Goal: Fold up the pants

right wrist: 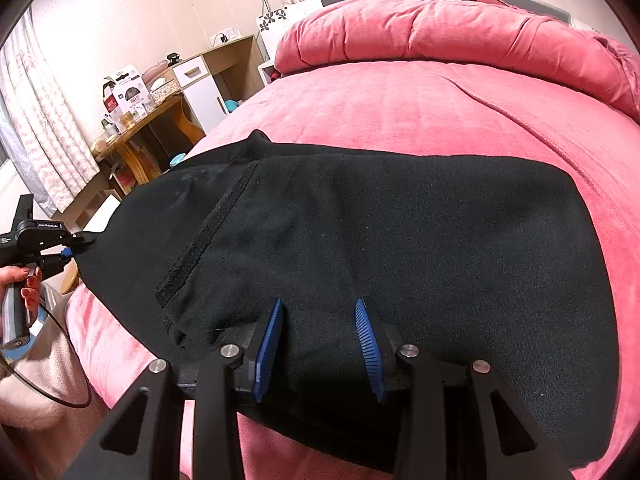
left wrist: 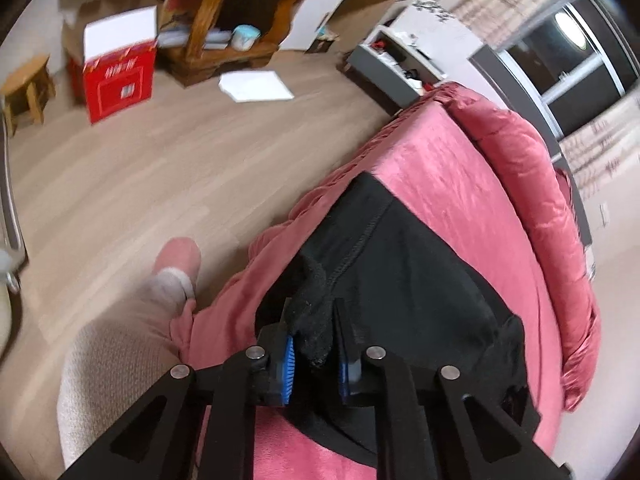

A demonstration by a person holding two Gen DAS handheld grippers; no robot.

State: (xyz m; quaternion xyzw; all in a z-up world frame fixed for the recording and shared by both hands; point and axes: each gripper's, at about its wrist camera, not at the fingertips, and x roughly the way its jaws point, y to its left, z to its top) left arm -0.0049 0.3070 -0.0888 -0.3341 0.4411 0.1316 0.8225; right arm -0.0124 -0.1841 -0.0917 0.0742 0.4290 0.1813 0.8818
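Black pants [right wrist: 400,240] lie spread across a pink bed [right wrist: 440,112]. My left gripper [left wrist: 314,344] is shut on a bunched corner of the pants [left wrist: 400,272] at the bed's edge. It also shows at the far left of the right wrist view [right wrist: 78,246], pulling that corner taut off the bed. My right gripper [right wrist: 320,344] is open, its blue pads [right wrist: 268,352] resting over the pants' near edge, with flat cloth between them. A folded layer with a seamed hem [right wrist: 208,236] lies on top at the left.
A rolled pink duvet [right wrist: 460,28] lies along the bed's far end. My leg and socked foot [left wrist: 172,276] stand on the wood floor beside the bed. A red box [left wrist: 116,80], wooden shelf [left wrist: 236,24] and desk [right wrist: 148,132] stand farther off.
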